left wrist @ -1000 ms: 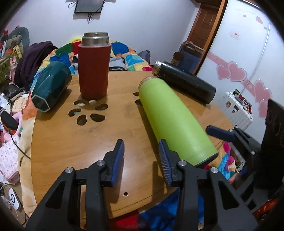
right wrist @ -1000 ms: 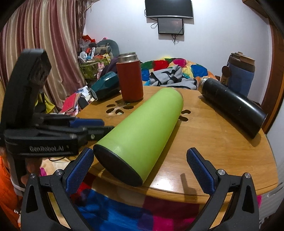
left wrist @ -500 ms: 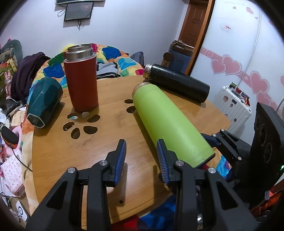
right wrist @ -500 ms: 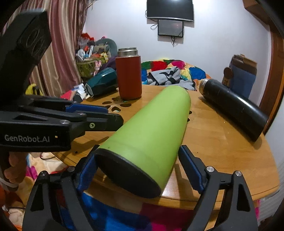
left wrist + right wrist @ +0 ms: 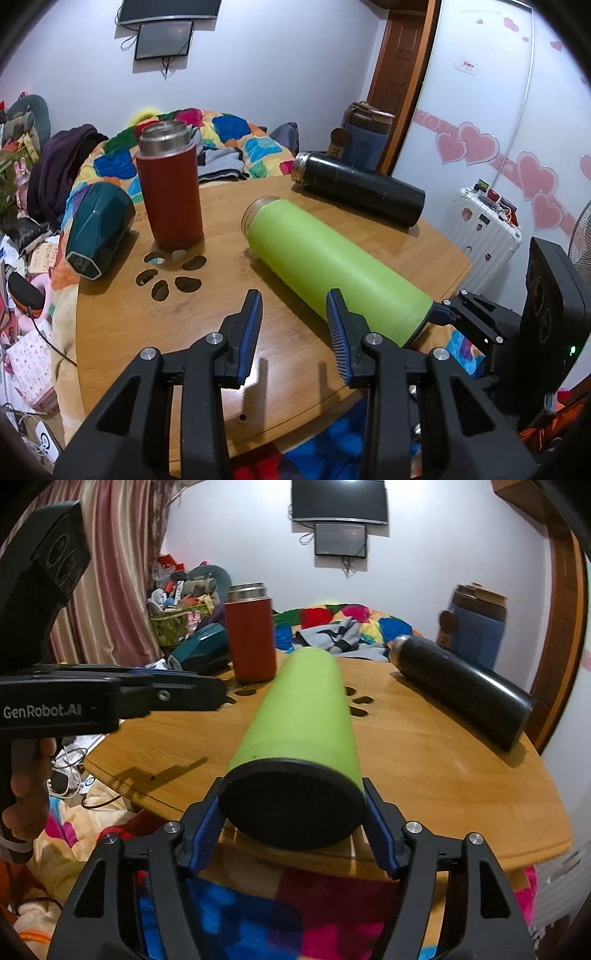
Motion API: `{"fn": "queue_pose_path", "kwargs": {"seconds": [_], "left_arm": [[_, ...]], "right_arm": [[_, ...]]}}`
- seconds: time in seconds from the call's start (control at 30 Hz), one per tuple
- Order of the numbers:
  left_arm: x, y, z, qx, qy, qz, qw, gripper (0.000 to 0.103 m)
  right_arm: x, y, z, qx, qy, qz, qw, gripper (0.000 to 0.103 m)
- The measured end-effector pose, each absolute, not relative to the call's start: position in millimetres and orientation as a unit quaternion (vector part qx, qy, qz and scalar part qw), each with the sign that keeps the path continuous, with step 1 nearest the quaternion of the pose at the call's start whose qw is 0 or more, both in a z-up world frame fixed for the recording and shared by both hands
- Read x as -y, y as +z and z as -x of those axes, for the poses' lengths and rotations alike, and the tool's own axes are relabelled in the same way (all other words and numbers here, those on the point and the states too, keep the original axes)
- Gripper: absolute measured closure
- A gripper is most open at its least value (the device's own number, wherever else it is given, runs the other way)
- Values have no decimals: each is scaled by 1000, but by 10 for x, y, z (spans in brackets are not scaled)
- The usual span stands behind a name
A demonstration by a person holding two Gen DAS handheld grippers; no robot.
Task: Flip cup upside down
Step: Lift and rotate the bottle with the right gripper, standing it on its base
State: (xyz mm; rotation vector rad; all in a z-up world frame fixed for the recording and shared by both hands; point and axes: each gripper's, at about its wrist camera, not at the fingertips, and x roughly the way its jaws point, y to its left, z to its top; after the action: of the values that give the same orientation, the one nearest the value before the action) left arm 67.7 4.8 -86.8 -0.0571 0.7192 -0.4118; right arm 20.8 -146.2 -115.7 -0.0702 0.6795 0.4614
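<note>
A tall lime-green cup point(image 5: 332, 266) lies on its side on the round wooden table point(image 5: 122, 325), black base toward the near edge and open mouth pointing away. My right gripper point(image 5: 291, 830) is shut on the green cup point(image 5: 306, 709), its blue pads on both sides of the black base. It shows at the right of the left wrist view point(image 5: 443, 314). My left gripper point(image 5: 293, 328) is open and empty above the table, just left of the cup's body.
A red flask point(image 5: 170, 192) stands upright at the back left. A dark teal cup point(image 5: 98, 229) lies on its side at the left edge. A black flask point(image 5: 362, 192) lies at the back right. Paw-shaped holes point(image 5: 170, 275) cut the tabletop.
My right gripper moved forward and closed its jaws around the green cup's base. My left gripper rose and drew back a little, staying open.
</note>
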Motion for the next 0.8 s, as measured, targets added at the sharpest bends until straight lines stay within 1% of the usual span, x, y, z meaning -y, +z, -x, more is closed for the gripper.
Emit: {"fn": "queue_pose_path", "kwargs": {"seconds": [0.13,0.37,0.8], "left_arm": [[-14,-773,-643,-336,-204,25,919,68],[32,-506,-515,-295,-210,18,932,68],[27,-15,-333,-225,-250,32,941,68]], "right_arm": [[1598,-1066,-165,-325,232,8,917,40],[1548,-800,-48,-279,232,39,931,40],[1524,-263,-76,-210,247,27,946,40]]}}
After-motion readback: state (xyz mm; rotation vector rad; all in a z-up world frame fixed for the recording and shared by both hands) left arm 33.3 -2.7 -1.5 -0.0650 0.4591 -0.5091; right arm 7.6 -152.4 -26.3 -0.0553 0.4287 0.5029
